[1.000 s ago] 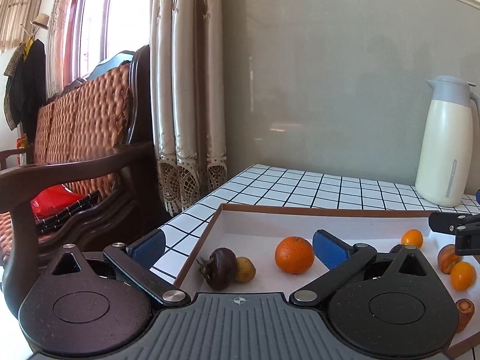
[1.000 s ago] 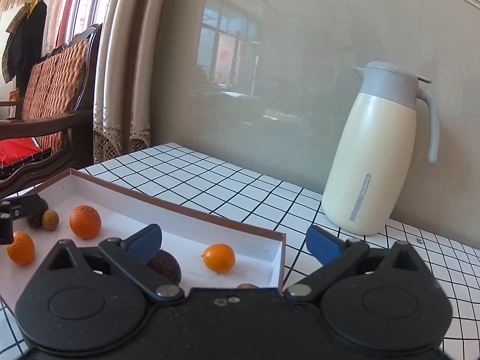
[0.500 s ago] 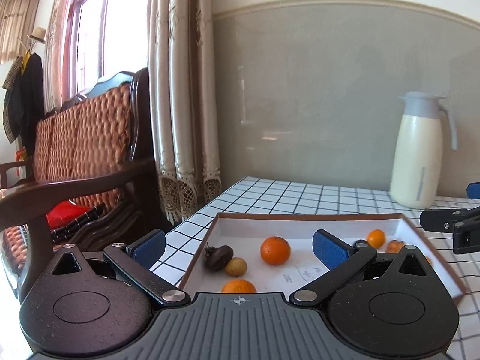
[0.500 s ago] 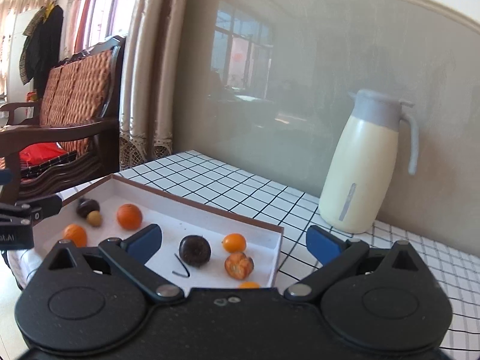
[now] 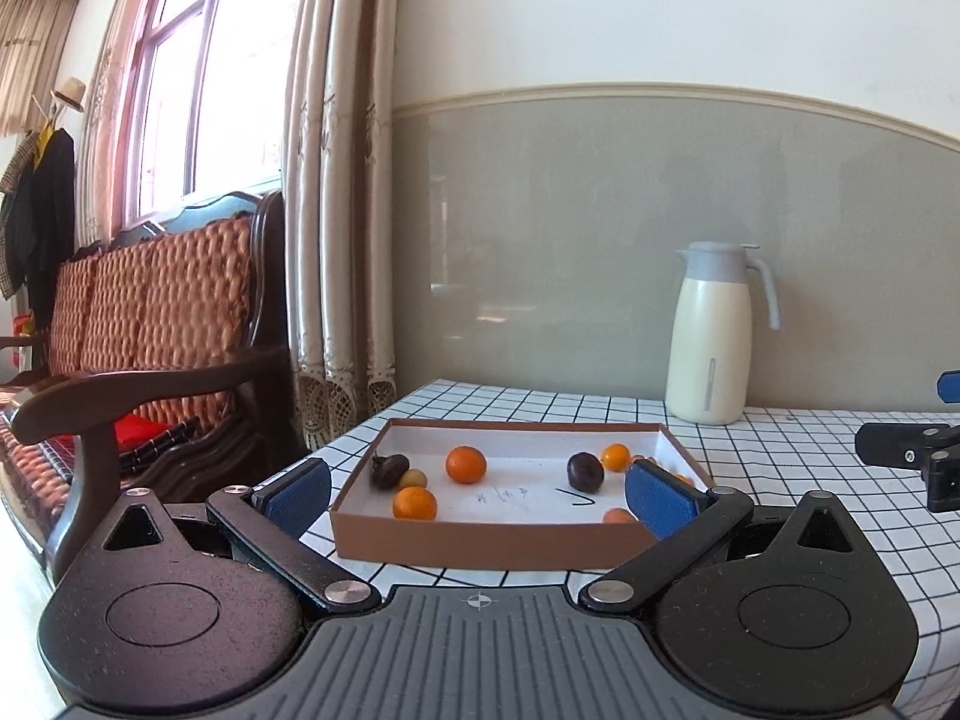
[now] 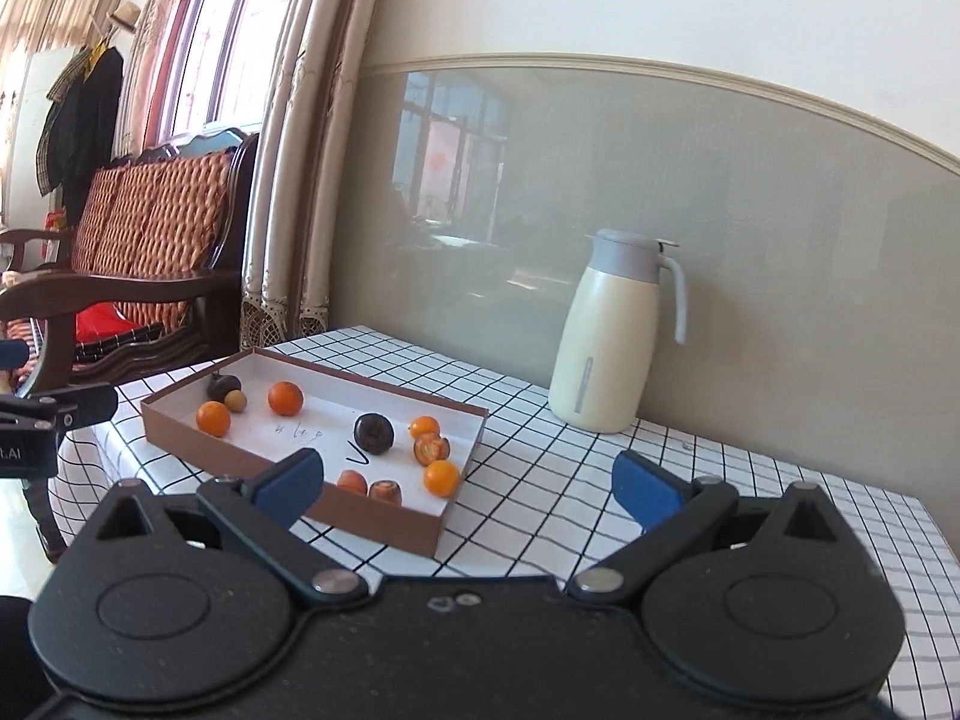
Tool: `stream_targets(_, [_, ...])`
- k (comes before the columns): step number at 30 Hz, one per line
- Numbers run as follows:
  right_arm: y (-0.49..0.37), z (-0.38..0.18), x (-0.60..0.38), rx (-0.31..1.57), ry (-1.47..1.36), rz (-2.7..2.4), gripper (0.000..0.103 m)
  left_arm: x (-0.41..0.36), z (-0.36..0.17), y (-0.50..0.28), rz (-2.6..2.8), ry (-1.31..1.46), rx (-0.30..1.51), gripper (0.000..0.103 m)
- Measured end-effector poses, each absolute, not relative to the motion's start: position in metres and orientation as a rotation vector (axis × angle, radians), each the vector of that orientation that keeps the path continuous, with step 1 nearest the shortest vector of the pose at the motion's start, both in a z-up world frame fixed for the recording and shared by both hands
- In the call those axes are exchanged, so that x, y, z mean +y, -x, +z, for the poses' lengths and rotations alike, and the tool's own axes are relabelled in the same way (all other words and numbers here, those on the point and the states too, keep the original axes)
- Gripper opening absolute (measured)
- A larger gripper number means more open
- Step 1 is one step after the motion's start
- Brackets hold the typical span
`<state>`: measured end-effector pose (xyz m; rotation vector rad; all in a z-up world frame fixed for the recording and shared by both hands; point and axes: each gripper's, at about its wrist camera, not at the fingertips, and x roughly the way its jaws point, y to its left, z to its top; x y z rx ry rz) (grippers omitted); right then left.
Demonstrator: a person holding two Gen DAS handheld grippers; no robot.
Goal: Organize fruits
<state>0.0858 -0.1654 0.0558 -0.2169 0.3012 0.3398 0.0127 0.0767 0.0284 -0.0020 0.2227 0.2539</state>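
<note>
A shallow brown cardboard box with a white floor sits on the checked tablecloth. It holds several small oranges, two dark round fruits and a small yellowish fruit. My left gripper is open and empty, held back from the box's near wall. My right gripper is open and empty, above the box's near right corner. Each gripper shows at the edge of the other's view.
A cream thermos jug with a grey lid stands on the table by the wall. A wooden sofa with woven cushions and curtains stand to the left. The tablecloth runs on to the right.
Both grippers have pulled back and risen away from the box, so the whole box and more of the table now show. Both stay open and empty.
</note>
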Motion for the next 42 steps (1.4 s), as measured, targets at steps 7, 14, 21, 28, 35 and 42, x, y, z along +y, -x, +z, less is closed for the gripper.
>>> stream_targets(7, [-0.063,0.038,-0.172,0.31,0.209,0.341,0.097,0.066,0.027,0.018,0.241,-0.001,0.199,0.103])
stream_targets(14, [-0.068,0.031,-0.183,0.339,0.14,0.332,0.097,0.06,0.012,0.014,0.237,-0.036,0.212,0.103])
stream_targets(21, [-0.065,0.029,-0.185,0.313,0.107,0.334,0.097,0.06,0.011,0.015,0.237,-0.038,0.208,0.103])
stream_targets(28, [-0.063,0.028,-0.181,0.318,0.135,0.331,0.097,0.061,0.01,0.015,0.238,-0.03,0.21,0.103])
stream_targets(35, [-0.063,0.028,-0.181,0.322,0.14,0.332,0.097,0.06,0.009,0.015,0.242,-0.033,0.207,0.103])
stream_targets(42, [-0.064,0.028,-0.179,0.326,0.148,0.335,0.097,0.06,0.01,0.013,0.244,-0.034,0.212,0.103])
